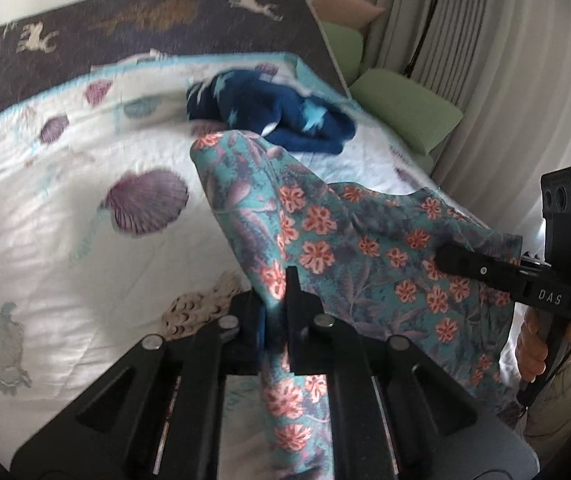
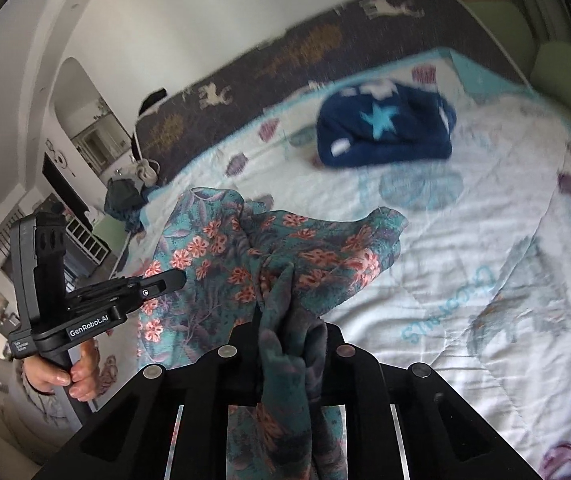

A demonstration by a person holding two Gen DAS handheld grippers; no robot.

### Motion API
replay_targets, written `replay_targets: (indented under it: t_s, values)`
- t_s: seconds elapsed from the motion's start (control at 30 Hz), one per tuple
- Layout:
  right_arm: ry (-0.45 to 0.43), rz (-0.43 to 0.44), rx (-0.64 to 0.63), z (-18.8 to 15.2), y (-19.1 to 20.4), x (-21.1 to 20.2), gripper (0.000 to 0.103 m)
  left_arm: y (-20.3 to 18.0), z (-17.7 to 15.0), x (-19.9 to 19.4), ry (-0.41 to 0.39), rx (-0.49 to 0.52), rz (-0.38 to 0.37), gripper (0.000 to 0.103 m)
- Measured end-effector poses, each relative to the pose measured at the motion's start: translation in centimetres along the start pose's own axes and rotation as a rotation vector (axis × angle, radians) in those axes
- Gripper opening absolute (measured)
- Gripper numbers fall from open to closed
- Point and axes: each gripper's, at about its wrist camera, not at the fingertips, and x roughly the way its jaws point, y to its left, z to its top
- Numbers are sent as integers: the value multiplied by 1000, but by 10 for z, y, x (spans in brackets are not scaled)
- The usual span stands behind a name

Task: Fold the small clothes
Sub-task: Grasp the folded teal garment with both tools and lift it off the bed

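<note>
The floral garment, teal with coral flowers, hangs bunched above the bed, stretched between the two tools with its far end peaking up and its lower folds draping down toward the quilt. The left tool is clamped on one bunched edge of the fabric, which runs up between its jaws and spills down under them. The right tool is likewise closed on a thick twisted wad of the same cloth; in the left wrist view it shows from the side with its fingers lying across the print, a hand gripping its handle below. In the right wrist view the left tool appears at the left edge, held by a hand. Beyond the garment, farther up the white shell-printed quilt, lies a dark blue fleece piece with pale stars, apart from the floral cloth. Green cushions sit at the bed's far side by a curtain.
</note>
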Motion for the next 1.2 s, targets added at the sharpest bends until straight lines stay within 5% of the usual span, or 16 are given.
replay_targets:
  t_s: [0.4, 0.77, 0.97, 1.2]
  values:
    - [-219, -46, -106, 30, 48, -88, 14, -56, 45, -83, -205, 183, 35, 9]
    - [-391, -83, -192, 154, 73, -142, 14, -93, 179, -135, -414, 361, 177, 9]
    - [-456, -111, -182, 224, 71, -139, 14, -94, 253, -120, -447, 410, 262, 9]
    - [-461, -167, -125, 278, 37, -86, 14, -84, 297, -62, -430, 397, 324, 9]
